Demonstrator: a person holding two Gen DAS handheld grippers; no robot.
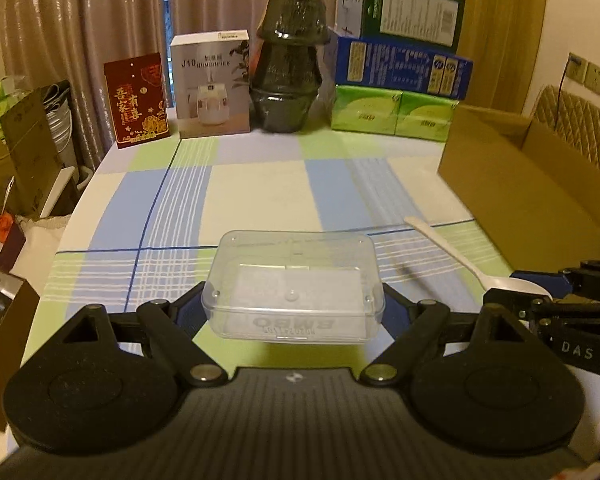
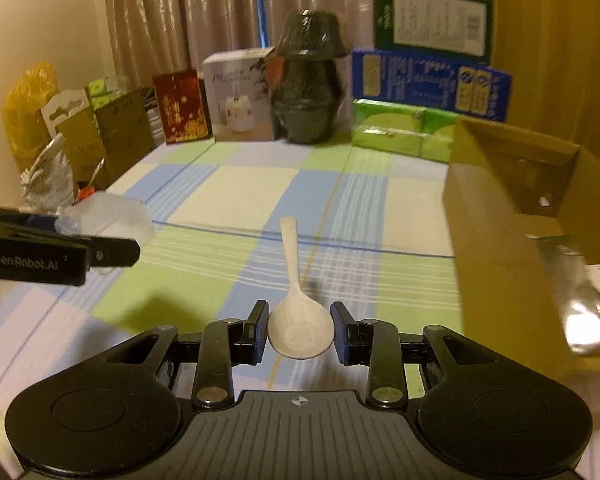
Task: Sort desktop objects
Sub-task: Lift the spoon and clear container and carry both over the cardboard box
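Nearest the lens in the left wrist view, the left gripper point(image 1: 294, 312) fills the lower frame, its jaws clamped on the two short ends of a clear plastic box point(image 1: 294, 286) held above the tablecloth. Just as close in the right wrist view, the right gripper point(image 2: 300, 332) spans the bottom of the frame, its blue pads pressed against the bowl of a white spoon point(image 2: 298, 320) whose handle points away toward frame centre.

Largest of everything else is the checked tablecloth point(image 1: 260, 192), blue, green and cream, which covers the middle of both views. At the right edge stands an open cardboard box point(image 2: 500, 240), and something shiny and crinkled lies inside it at the far right. Along the top of the frame, in front of the curtains point(image 1: 80, 20), runs a row of goods: a stack of green and blue cartons point(image 1: 400, 80) at upper right, a dark wrapped stack of bowls point(image 1: 288, 64) at upper centre, a white humidifier carton point(image 1: 212, 84) to its left, then a red card box point(image 1: 137, 100). Each gripper also shows at the side of the other's view, the left one at left centre with the clear box.
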